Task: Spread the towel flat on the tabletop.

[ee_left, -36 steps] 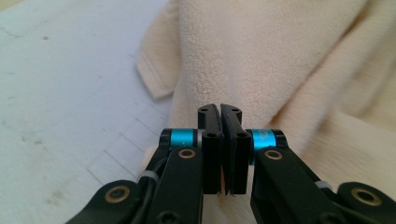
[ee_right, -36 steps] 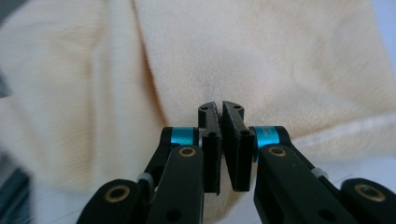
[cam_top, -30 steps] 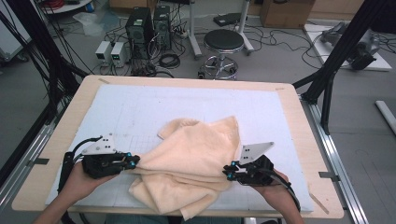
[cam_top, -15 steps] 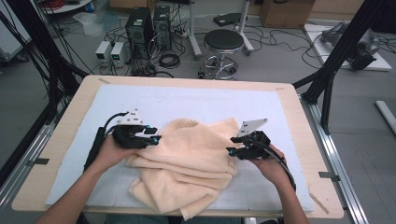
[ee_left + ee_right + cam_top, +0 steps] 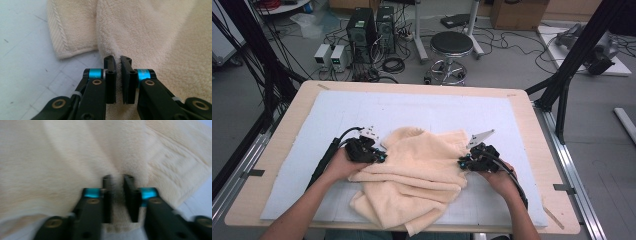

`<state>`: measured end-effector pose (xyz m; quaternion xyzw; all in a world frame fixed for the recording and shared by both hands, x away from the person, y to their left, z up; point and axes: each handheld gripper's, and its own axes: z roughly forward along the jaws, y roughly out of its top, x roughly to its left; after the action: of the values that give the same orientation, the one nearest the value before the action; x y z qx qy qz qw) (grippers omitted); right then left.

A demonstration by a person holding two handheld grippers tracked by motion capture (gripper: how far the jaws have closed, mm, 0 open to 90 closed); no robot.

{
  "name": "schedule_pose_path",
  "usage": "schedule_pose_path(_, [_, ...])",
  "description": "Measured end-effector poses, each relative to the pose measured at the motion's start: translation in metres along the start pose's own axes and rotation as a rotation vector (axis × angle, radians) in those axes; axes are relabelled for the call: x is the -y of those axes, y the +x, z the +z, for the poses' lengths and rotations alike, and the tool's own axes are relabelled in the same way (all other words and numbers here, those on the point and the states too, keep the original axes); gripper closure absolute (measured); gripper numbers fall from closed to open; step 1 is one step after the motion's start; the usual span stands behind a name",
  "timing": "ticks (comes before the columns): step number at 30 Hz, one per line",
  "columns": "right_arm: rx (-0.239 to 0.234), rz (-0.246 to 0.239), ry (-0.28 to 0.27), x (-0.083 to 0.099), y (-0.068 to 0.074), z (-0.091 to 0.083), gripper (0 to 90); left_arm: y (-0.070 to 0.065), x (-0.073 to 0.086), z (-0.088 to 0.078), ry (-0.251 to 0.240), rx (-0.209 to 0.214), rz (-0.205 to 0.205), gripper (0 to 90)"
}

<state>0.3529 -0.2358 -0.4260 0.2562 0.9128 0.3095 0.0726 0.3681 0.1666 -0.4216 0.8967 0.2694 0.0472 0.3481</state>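
Desk: High view first — where is the cream terry towel (image 5: 419,175) lying?

Photographer: It is lying crumpled in loose folds on the white mat (image 5: 412,110) that is covering the wooden table (image 5: 272,150), toward the person's side, with one corner hanging near the front edge.

Desk: What is the left gripper (image 5: 379,157) doing?

Photographer: It is pressing into the towel's left edge, held in the person's left hand (image 5: 339,167). From the left gripper view, its jaws have just been closing and are now pinching a fold of cloth in the narrow slit between them, just beside the towel's hemmed corner (image 5: 63,47).

Desk: And the right gripper (image 5: 462,163)?

Photographer: It is biting the towel's right edge, gripped by the right hand (image 5: 499,180). The right gripper view is blurring, but its jaws have likewise just been closing and are clamping a ridge of terry between them.

Desk: Anything behind?

Photographer: A round black stool (image 5: 453,45), computer towers (image 5: 372,25) and tangled cables are sitting on the floor beyond the table.
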Motion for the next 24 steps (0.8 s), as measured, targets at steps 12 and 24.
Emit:
schedule_pose_path(12, [0.016,-0.035,-0.204,-0.061,0.001,-0.031,84.7,0.024,-0.014,-0.088,-0.271,-0.154,-0.096,85.5])
schedule_pose_path(24, [-0.078,-0.187,-0.168,-0.036,0.078,-0.057,84.6,-0.064,0.050,-0.118,-0.204,-0.148,0.054,85.3])
